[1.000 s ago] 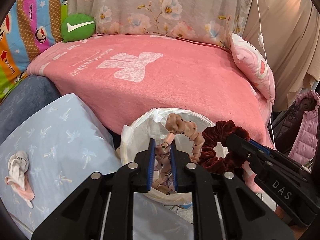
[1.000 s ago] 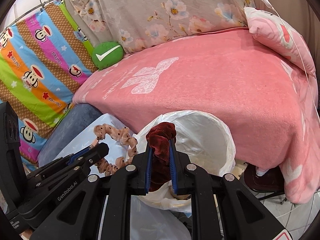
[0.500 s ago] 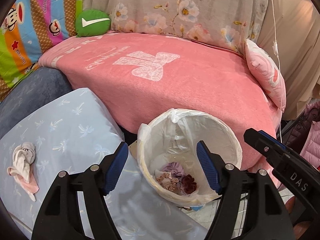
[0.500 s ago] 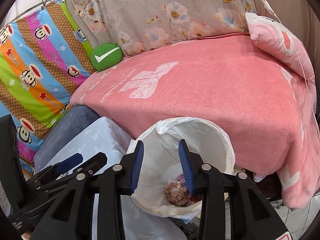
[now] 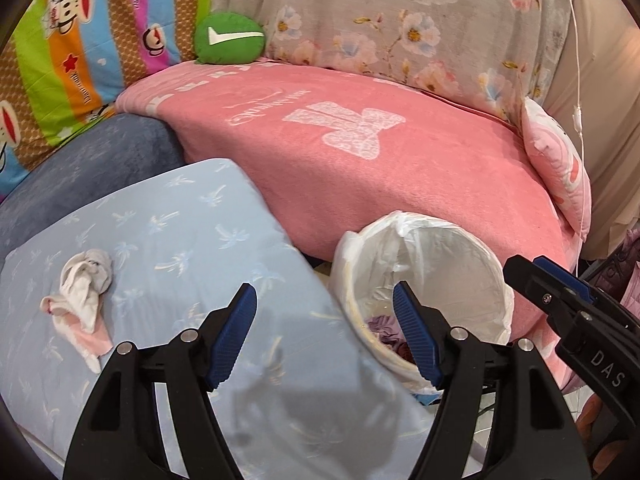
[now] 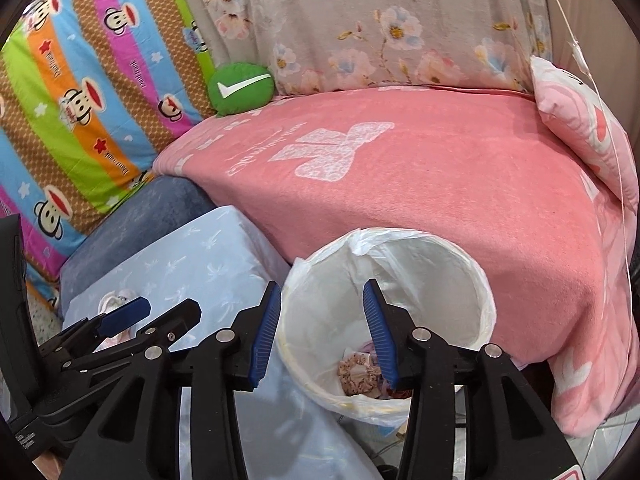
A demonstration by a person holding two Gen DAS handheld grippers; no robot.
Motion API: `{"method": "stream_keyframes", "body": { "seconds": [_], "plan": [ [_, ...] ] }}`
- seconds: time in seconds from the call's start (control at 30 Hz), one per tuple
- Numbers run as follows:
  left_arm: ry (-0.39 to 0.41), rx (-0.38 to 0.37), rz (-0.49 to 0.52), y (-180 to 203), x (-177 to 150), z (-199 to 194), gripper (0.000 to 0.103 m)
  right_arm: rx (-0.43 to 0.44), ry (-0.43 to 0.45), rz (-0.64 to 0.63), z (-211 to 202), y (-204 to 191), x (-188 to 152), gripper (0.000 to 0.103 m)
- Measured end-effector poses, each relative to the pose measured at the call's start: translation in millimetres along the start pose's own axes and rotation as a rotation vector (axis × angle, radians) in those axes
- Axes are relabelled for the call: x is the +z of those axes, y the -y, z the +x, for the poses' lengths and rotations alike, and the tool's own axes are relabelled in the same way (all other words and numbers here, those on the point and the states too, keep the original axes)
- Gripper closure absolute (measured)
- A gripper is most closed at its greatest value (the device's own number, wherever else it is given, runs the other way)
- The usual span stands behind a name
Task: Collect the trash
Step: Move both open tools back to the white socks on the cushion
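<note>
A white bin (image 5: 440, 232) (image 6: 404, 236) with a plastic liner stands against the pink sofa. At its bottom lie a beige spotted scrunchie (image 6: 358, 368) and a dark red one (image 5: 404, 350). My left gripper (image 5: 325, 292) is open and empty, over the bin's left rim and the light blue pillow (image 5: 180, 232). My right gripper (image 6: 322, 286) hangs over the bin with its jaws opening and nothing between them. A crumpled white and pink cloth (image 5: 84, 288) (image 6: 116, 300) lies on the pillow's left part.
A pink blanket (image 5: 380, 168) covers the sofa seat behind the bin. A green round cushion (image 5: 230, 38), a striped monkey-print cover (image 6: 80, 112) and a pink pillow (image 5: 560, 168) ring it. A white cable (image 5: 578, 120) hangs at the right.
Both grippers opened and let go of their scrunchies, which now lie in the bin. The left gripper has shifted left toward the blue pillow.
</note>
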State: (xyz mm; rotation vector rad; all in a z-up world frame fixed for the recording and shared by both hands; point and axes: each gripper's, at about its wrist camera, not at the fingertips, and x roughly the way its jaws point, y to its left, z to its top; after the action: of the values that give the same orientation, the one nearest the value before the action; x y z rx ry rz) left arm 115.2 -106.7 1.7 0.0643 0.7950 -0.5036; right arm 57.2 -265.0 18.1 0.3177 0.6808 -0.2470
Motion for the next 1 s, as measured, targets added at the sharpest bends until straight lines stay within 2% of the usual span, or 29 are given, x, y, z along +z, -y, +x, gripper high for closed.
{"method": "stream_keyframes", "body": {
  "seconds": [0.6, 1.0],
  "plan": [
    [0.017, 0.102, -0.148, -85, -29, -33, 0.035, 0.071, -0.042, -0.141, 1, -89, -19, 0.060],
    [0.015, 0.170, -0.222, -129, -49, -50, 0.035, 0.133, -0.080, -0.224, 8, -147, -39, 0.059]
  ]
}}
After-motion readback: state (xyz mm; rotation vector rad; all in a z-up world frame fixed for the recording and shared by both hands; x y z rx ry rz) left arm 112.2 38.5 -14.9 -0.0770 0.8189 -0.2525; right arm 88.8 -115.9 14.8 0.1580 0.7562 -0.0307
